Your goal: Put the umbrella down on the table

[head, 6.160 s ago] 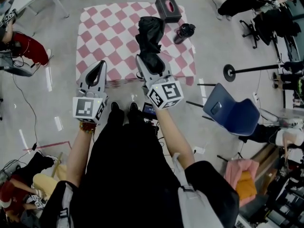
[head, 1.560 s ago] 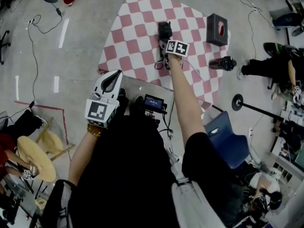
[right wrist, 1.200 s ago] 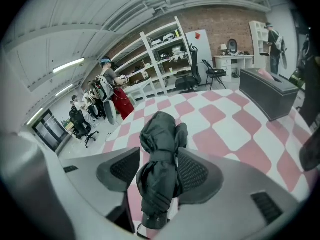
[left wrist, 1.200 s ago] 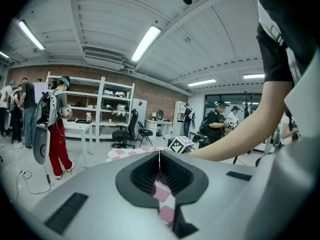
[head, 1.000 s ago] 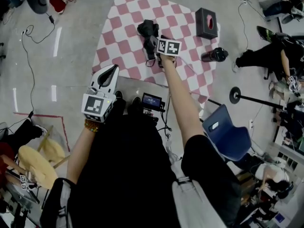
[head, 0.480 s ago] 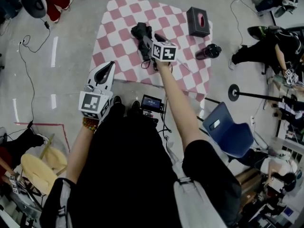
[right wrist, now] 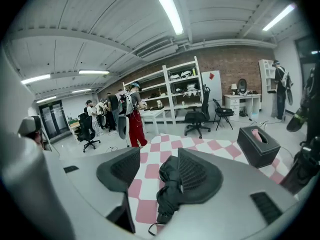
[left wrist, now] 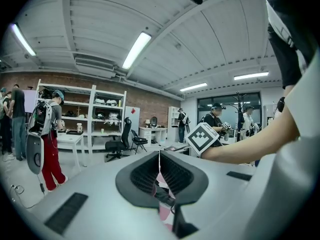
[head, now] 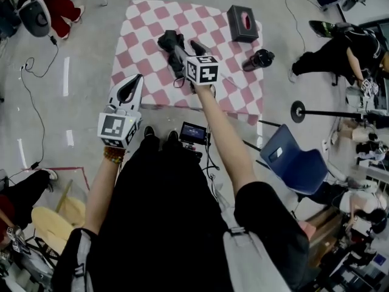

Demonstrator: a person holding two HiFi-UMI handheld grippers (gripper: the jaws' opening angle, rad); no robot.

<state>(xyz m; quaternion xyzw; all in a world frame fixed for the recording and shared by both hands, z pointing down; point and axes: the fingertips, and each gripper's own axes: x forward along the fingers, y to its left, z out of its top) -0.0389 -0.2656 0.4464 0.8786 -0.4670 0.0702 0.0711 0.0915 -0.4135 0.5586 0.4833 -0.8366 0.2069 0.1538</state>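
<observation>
Right gripper view shows the right gripper (right wrist: pixel 159 156) with its jaws spread wide and gripping nothing. A folded black umbrella (right wrist: pixel 169 184) lies just ahead of it, seen through the gap and partly hidden behind the right-hand jaw. Whether that jaw touches the umbrella cannot be told. The umbrella rests flat on the table (right wrist: pixel 151 170), which is covered in a pink-and-white checked cloth. Its thin strap loop (right wrist: pixel 151 229) is at the end nearest the gripper. Farther out to the right of the jaws, a dark tissue box (right wrist: pixel 257 145) stands on the same cloth, well apart from the umbrella. In the head view a dark bottle (head: pixel 258 59) lies beyond the right gripper, near the table's right edge.

The left gripper (left wrist: pixel 159 153) has its jaws pressed together with nothing between them. It is held off the table, on the near side of the table's edge.
</observation>
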